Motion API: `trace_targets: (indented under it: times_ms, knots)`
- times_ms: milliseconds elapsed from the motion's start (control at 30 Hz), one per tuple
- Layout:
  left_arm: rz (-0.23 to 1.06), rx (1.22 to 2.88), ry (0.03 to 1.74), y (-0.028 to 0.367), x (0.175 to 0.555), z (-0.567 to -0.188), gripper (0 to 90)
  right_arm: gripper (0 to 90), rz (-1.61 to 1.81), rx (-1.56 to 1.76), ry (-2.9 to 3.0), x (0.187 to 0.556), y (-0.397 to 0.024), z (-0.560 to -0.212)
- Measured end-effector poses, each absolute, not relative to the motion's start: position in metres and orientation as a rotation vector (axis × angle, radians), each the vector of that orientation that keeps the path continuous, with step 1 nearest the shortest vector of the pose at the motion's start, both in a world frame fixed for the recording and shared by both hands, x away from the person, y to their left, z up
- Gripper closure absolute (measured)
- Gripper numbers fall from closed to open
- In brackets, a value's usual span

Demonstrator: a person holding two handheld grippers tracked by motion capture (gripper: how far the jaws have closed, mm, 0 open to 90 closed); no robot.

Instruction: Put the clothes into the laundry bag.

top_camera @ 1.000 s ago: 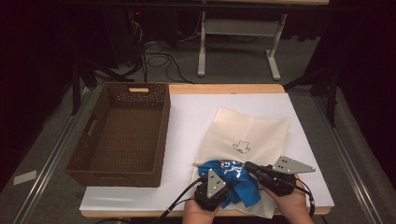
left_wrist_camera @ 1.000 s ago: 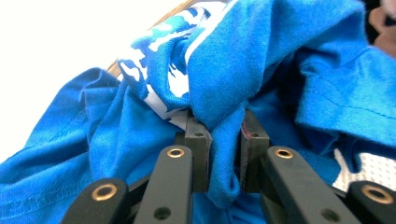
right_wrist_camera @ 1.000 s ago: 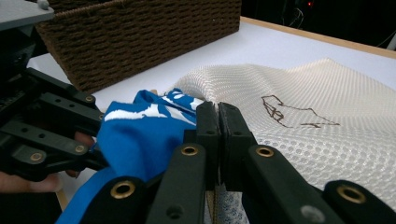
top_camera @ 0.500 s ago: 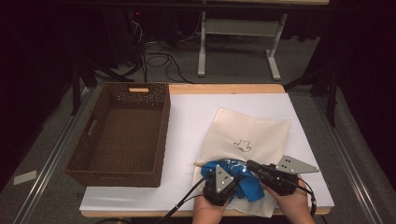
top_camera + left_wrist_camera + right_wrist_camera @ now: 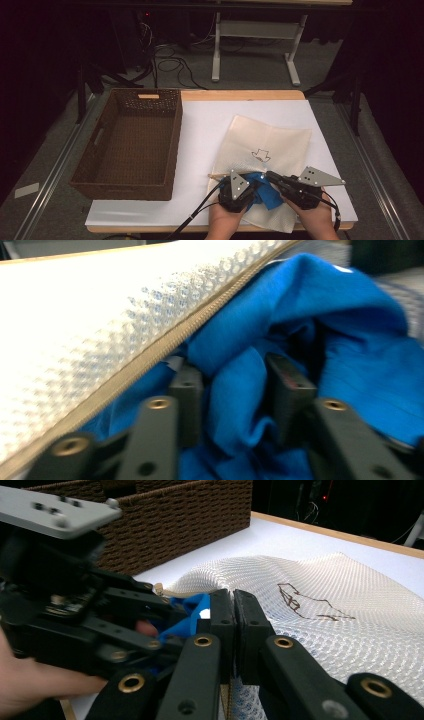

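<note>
Most of the crumpled blue cloth (image 5: pixel 265 196) sits inside the white mesh zip bag (image 5: pixel 270 145); the left tool (image 5: pixel 235 390), just opening, straddles a fold, the right tool (image 5: pixel 233 611) clenches the bag's edge.

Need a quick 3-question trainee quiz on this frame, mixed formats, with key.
1. True or false: the right gripper has its jaws pressed together on the edge of the mesh bag.
2. What colour is the cloth at the bag's zipper opening?
A. red
B. blue
C. green
3. Fill in: the wicker basket sits to the ___ of the bag in the high view.

Key: 1 true; 2 B; 3 left.
</note>
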State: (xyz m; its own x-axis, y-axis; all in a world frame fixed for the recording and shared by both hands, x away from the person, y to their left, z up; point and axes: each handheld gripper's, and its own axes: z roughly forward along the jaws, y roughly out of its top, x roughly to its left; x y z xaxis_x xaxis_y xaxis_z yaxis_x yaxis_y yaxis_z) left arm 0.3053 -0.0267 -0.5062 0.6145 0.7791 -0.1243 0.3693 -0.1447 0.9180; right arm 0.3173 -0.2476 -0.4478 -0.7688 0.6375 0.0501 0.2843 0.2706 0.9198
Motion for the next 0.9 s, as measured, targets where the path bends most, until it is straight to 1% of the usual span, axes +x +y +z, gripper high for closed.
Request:
trace_targets:
  times_ms: [133, 233, 300, 367, 433, 533, 600, 667, 733, 833, 900]
  knots:
    - [0.469, 1.748, 0.928, -0.016, 0.293, -0.507, 39.3, 89.0, 1.492, 0.837, 2.219, 0.317, -0.247, -0.448]
    - [0.454, 1.789, 0.910, -0.013, 0.287, -0.510, 28.5, 89.0, 1.487, 0.837, 2.221, 0.317, -0.247, -0.448]
    - [0.455, 1.854, 0.895, -0.014, 0.285, -0.513, 24.8, 89.0, 1.486, 0.837, 2.221, 0.317, -0.247, -0.448]
    - [0.434, 1.916, 0.910, -0.015, 0.287, -0.518, 23.7, 89.0, 1.486, 0.838, 2.221, 0.317, -0.246, -0.448]
    - [0.402, 1.953, 0.949, -0.018, 0.290, -0.521, 26.8, 89.0, 1.486, 0.832, 2.223, 0.317, -0.246, -0.448]
    - [0.390, 1.980, 0.968, -0.020, 0.293, -0.521, 37.4, 89.0, 1.486, 0.835, 2.224, 0.317, -0.246, -0.448]
    - [0.400, 2.012, 0.978, -0.022, 0.295, -0.521, 42.6, 89.0, 1.487, 0.832, 2.225, 0.317, -0.246, -0.449]
    - [0.418, 2.022, 0.983, -0.022, 0.295, -0.521, 52.0, 89.0, 1.487, 0.834, 2.226, 0.317, -0.246, -0.449]
    - [0.437, 2.027, 0.981, -0.022, 0.295, -0.521, 63.2, 89.0, 1.487, 0.834, 2.227, 0.317, -0.245, -0.449]
    - [0.431, 2.022, 0.971, -0.020, 0.295, -0.519, 78.0, 89.0, 1.490, 0.838, 2.224, 0.316, -0.245, -0.449]
    - [0.446, 2.008, 0.962, -0.019, 0.294, -0.517, 81.0, 89.0, 1.489, 0.834, 2.222, 0.316, -0.245, -0.448]
